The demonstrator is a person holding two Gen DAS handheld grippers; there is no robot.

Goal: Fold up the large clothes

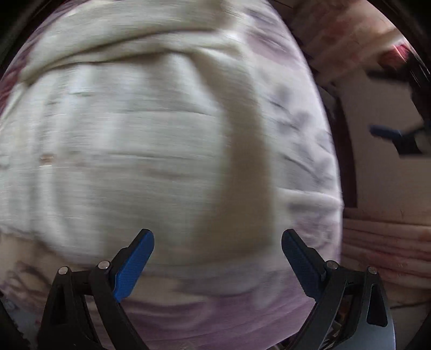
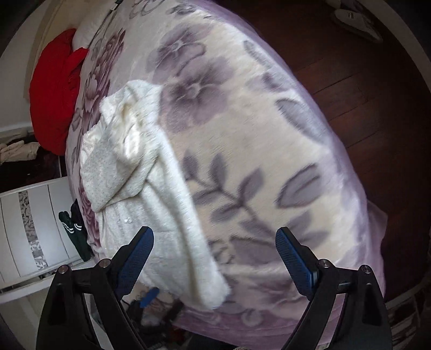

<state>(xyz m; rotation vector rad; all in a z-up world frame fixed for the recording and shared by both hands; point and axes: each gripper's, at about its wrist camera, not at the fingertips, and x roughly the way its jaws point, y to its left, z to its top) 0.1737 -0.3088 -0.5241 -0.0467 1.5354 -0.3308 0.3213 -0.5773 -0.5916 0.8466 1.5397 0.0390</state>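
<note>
A white fluffy garment [image 2: 150,172] lies on a bed covered by a cream and purple flowered blanket [image 2: 269,150]. One sleeve [image 2: 199,258] runs down toward the blanket's near edge. My right gripper [image 2: 214,237] hovers above that sleeve, open, its blue pads wide apart and touching nothing. The left wrist view is blurred. There the garment [image 1: 134,140] fills most of the picture, with a darker fold [image 1: 242,172] across it. My left gripper [image 1: 217,239] is open above the cloth, nothing between its fingers. A blue-padded finger [image 1: 388,133] of the other gripper shows at the right.
A red pillow [image 2: 54,88] and a white pillow [image 2: 86,32] lie at the head of the bed. White drawers [image 2: 32,228] with a dark striped garment [image 2: 75,228] stand beside it. Dark wooden floor [image 2: 363,80] runs along the other side, with a white shoe [image 2: 355,21].
</note>
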